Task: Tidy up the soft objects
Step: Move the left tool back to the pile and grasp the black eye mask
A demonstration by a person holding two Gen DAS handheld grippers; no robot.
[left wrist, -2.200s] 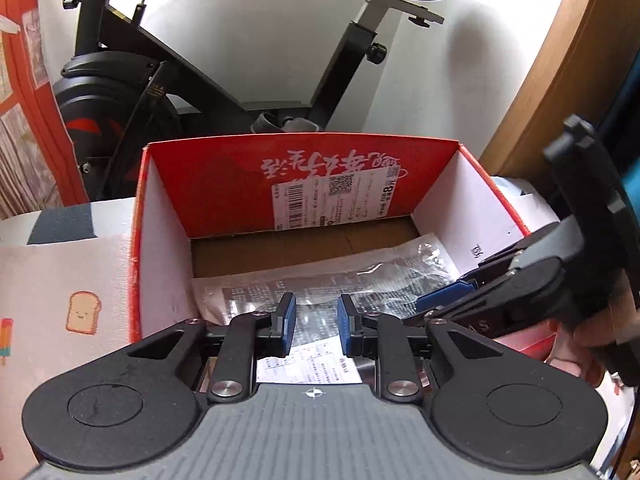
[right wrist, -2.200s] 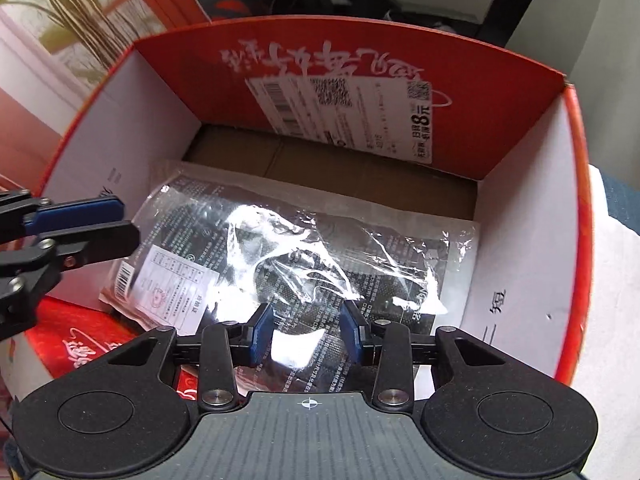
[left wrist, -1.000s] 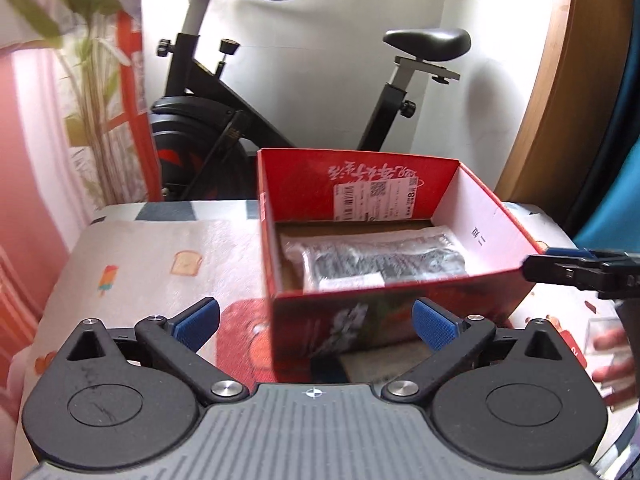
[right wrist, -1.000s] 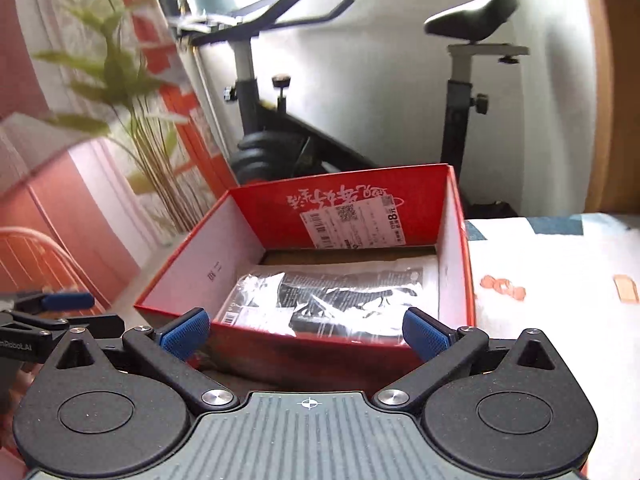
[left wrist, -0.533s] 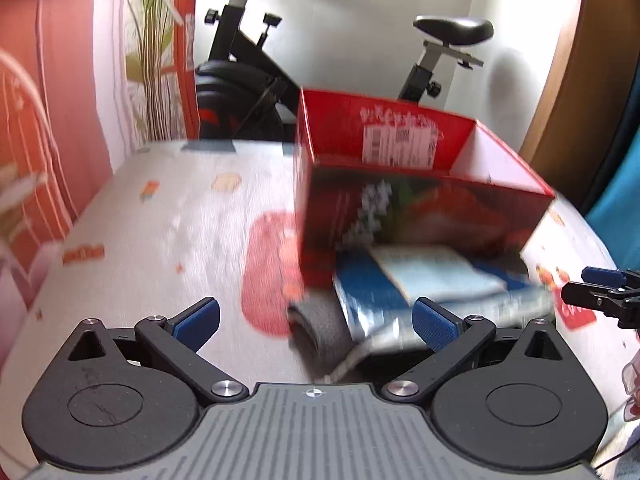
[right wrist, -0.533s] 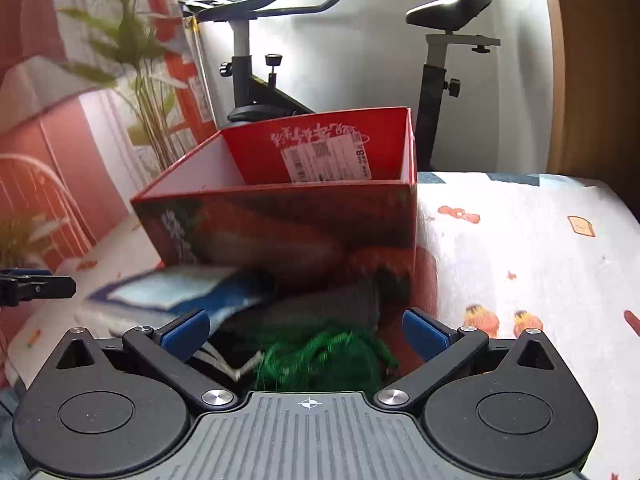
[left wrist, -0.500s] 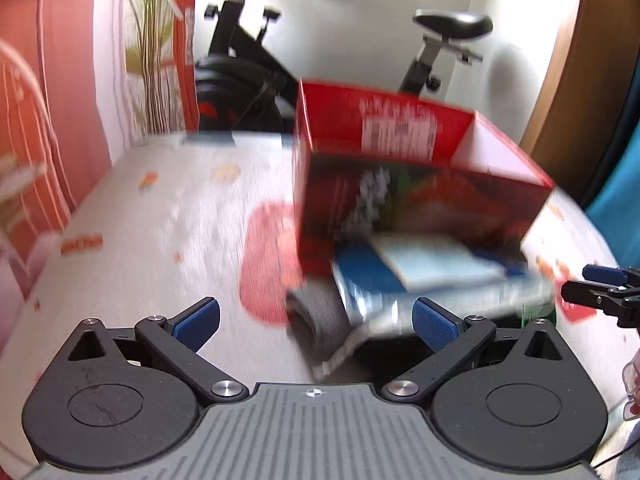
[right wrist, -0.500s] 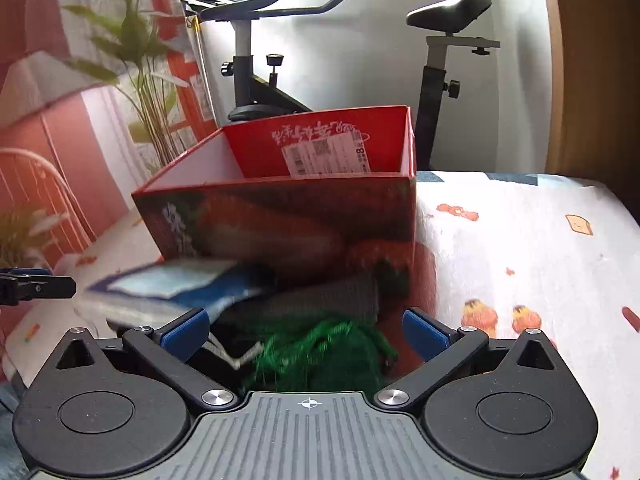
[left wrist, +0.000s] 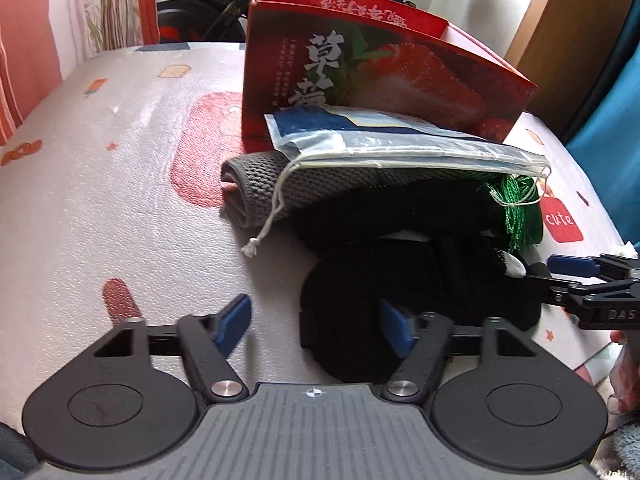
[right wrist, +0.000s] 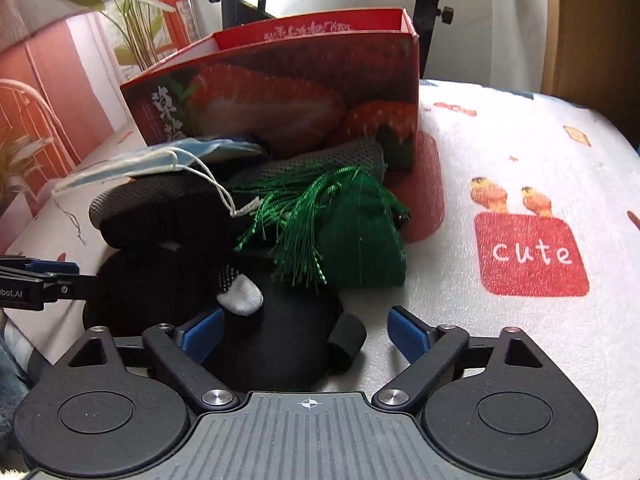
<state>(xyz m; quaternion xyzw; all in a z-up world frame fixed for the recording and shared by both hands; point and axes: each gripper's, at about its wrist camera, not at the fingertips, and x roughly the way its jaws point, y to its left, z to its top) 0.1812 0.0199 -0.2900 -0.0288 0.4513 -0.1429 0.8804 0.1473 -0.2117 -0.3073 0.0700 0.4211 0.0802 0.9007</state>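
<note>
A pile of soft things lies on the bed in front of the red strawberry box [left wrist: 380, 72] [right wrist: 280, 92]. It holds a bagged face mask [left wrist: 400, 136] [right wrist: 160, 160], grey mesh fabric [left wrist: 260, 184], a green tasselled pouch [right wrist: 352, 224] and a black glove with a white fingertip [right wrist: 240, 296]. Nearest lies a round black knitted piece [left wrist: 420, 292] [right wrist: 280, 340]. My left gripper [left wrist: 316, 324] is closing, its jaws straddling that piece's left edge without pressing. My right gripper [right wrist: 304, 332] is closing too, with the black piece's right end between its apart jaws.
The printed bedspread [left wrist: 120, 152] stretches to the left and its "cute" patch [right wrist: 532, 256] to the right. An exercise bike [right wrist: 436, 4] stands behind the box by the wall. A potted plant [right wrist: 136, 32] is at the back left.
Both grippers have come down from above the box to the pile in front of it. The jaws of both stand narrower than half a second ago.
</note>
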